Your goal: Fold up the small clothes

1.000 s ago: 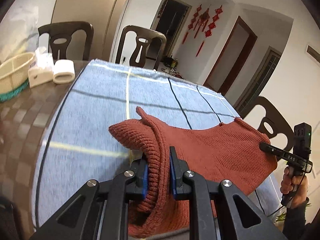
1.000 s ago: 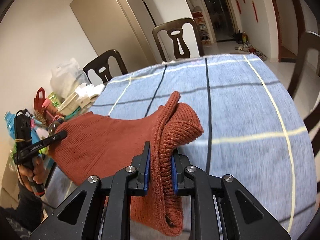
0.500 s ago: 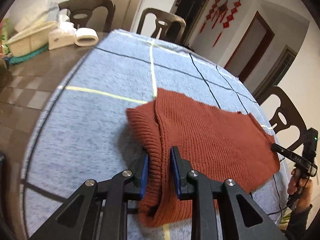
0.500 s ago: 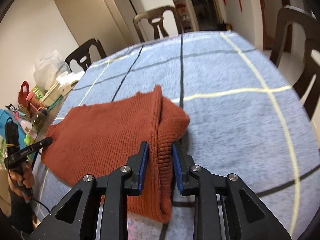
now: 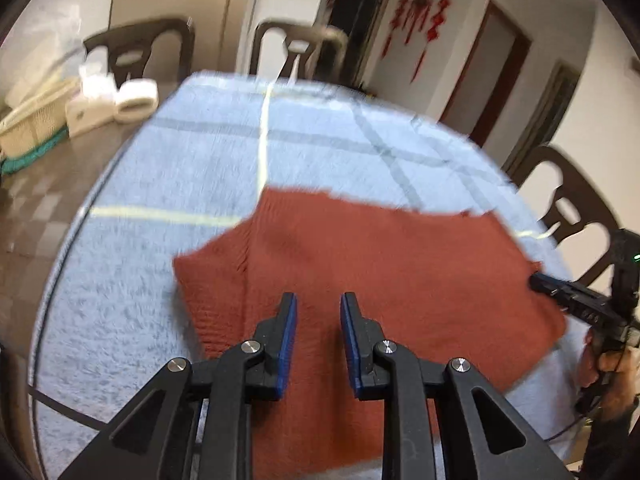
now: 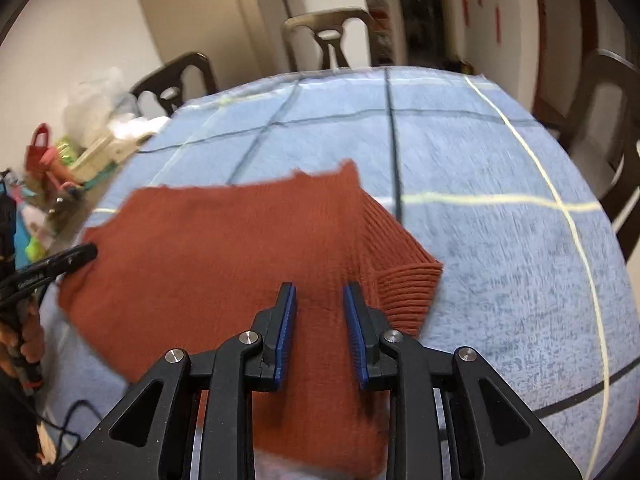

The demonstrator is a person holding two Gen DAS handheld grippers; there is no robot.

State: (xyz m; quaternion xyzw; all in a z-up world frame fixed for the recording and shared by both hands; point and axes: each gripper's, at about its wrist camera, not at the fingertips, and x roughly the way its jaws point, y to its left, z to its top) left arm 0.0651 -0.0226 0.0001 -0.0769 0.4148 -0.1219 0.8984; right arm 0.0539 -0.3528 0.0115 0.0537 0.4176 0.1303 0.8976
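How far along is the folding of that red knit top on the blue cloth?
Done: the red knit top lies spread flat on the blue checked cloth, and no fold shows in either view. In hand: nothing; the left gripper and right gripper both hover over it, jaws open, gripping no fabric. Left: the folding itself, likely starting with the ribbed sleeve sticking out at the side.

We see a rusty red knit sweater (image 5: 380, 264) with ribbed stripes on its sleeve (image 6: 400, 276). It lies on a light blue cloth (image 6: 500, 152) with dark and pale yellow lines. Our tongs (image 5: 318, 304) are black with blue pads (image 6: 286, 320). The chairs (image 5: 296, 52) are dark brown.
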